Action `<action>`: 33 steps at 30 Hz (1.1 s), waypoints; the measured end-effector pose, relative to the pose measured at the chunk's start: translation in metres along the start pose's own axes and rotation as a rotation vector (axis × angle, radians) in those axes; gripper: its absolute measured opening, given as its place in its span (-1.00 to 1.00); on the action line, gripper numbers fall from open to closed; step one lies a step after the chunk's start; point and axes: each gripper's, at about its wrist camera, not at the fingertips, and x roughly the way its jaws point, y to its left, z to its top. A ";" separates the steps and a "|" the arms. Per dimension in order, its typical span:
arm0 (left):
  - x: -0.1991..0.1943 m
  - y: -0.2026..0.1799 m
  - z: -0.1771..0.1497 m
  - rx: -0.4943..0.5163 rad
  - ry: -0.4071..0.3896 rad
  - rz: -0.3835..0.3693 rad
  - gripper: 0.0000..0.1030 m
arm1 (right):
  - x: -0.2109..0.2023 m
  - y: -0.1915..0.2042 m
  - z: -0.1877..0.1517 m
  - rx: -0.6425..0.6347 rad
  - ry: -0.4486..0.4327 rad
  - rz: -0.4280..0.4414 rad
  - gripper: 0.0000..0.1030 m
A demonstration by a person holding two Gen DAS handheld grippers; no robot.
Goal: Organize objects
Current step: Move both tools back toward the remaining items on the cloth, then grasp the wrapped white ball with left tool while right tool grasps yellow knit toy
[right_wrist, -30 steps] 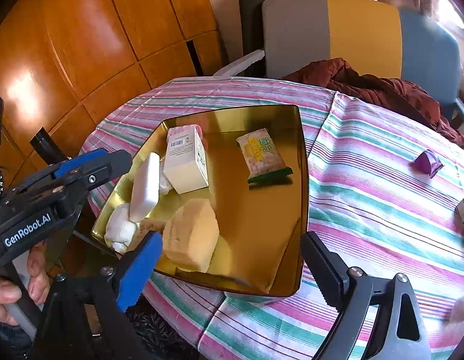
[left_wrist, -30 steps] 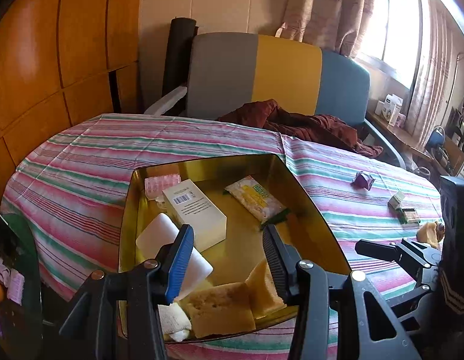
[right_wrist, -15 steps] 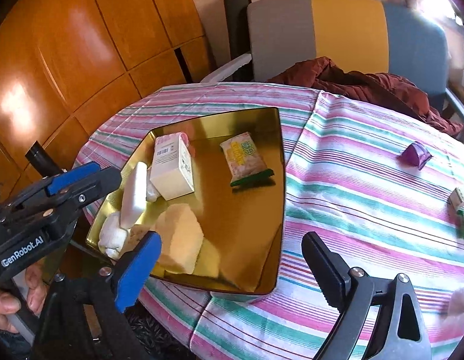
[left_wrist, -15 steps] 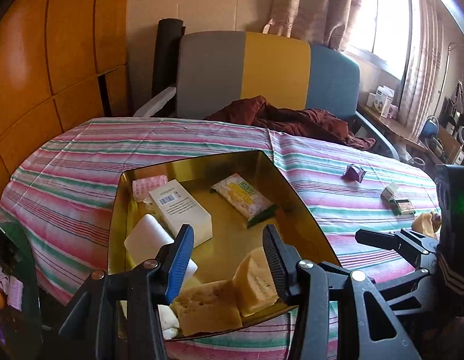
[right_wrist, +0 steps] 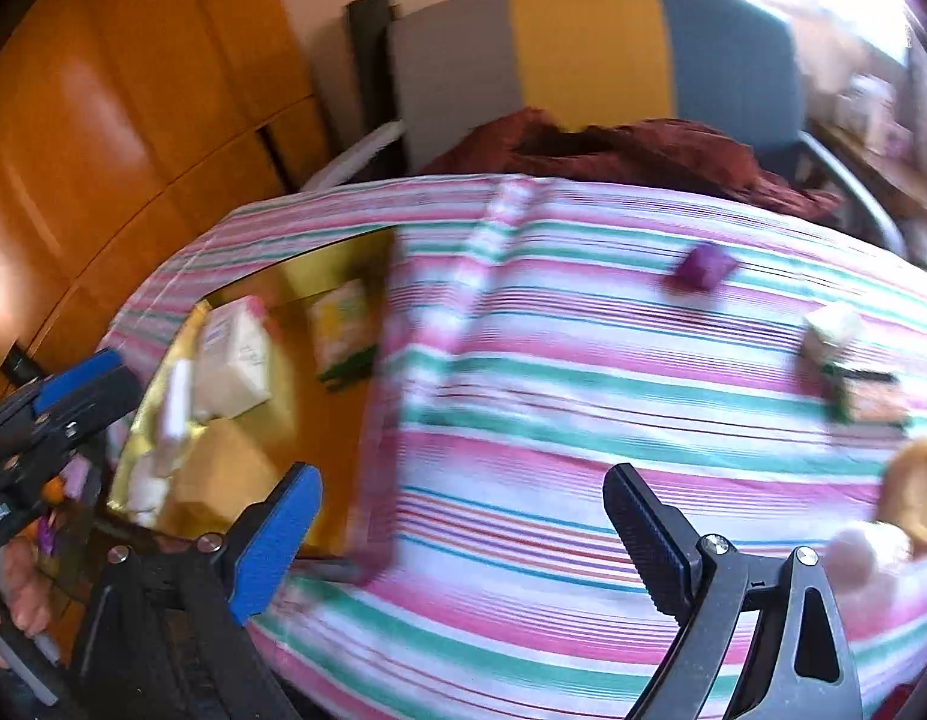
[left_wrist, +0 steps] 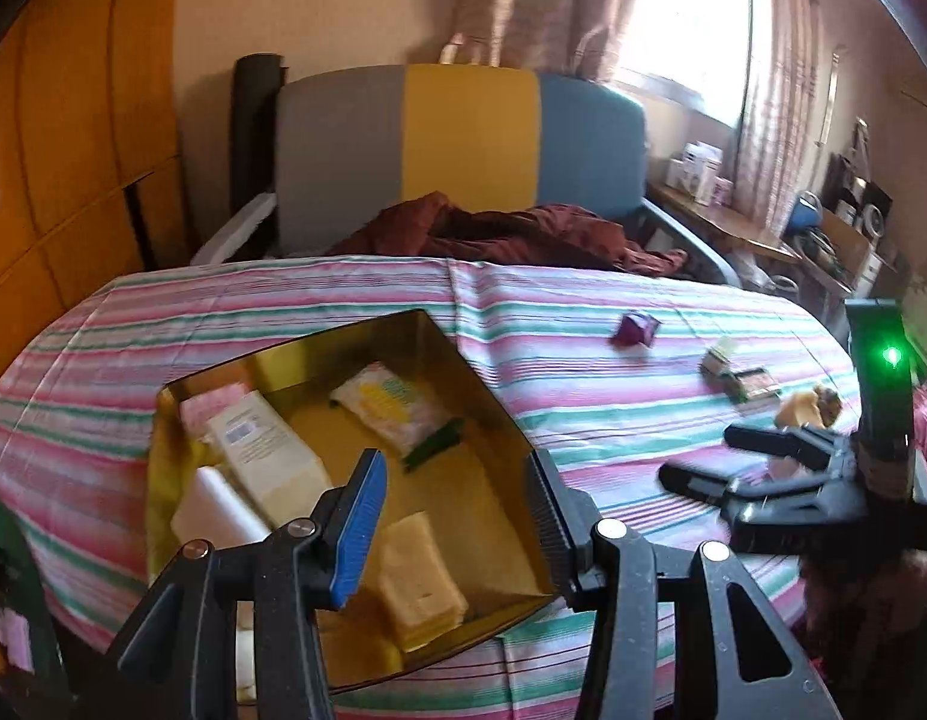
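A gold tray (left_wrist: 499, 414) (right_wrist: 337, 420) sits on the left of the striped table and holds a white box (left_wrist: 265, 456), a yellow snack packet (left_wrist: 397, 414), sponges (left_wrist: 421, 576) and white bars. A purple wrapper (left_wrist: 634, 329) (right_wrist: 703, 264), a small box with a green packet (left_wrist: 742, 375) (right_wrist: 853, 372) and a tan item (left_wrist: 805, 408) (right_wrist: 916, 486) lie on the cloth at right. My left gripper (left_wrist: 457, 516) is open and empty over the tray's near end. My right gripper (right_wrist: 463, 528) is open and empty above the cloth; it also shows in the left wrist view (left_wrist: 763, 468).
A grey, yellow and blue chair (left_wrist: 463, 144) with a dark red cloth (left_wrist: 511, 234) stands behind the table. Wood panelling (right_wrist: 103, 138) is at left. A cluttered shelf (left_wrist: 823, 222) and a curtained window are at right.
Both grippers have swung to the right, so the tray now sits further left in both views. The right wrist view is motion-blurred. Both stay open and empty.
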 end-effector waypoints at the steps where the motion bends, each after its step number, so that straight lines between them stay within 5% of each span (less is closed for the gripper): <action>1: 0.002 -0.005 0.001 0.011 0.002 -0.010 -0.06 | -0.004 -0.011 0.000 0.019 -0.004 -0.018 0.86; 18: 0.050 -0.125 0.011 0.259 0.110 -0.228 -0.06 | -0.094 -0.241 -0.022 0.429 -0.025 -0.396 0.86; 27: 0.092 -0.192 -0.001 0.361 0.220 -0.359 -0.06 | -0.107 -0.317 -0.048 0.634 -0.080 -0.487 0.86; 33: 0.112 -0.239 0.005 0.397 0.244 -0.474 -0.06 | -0.109 -0.329 -0.058 0.704 -0.086 -0.472 0.85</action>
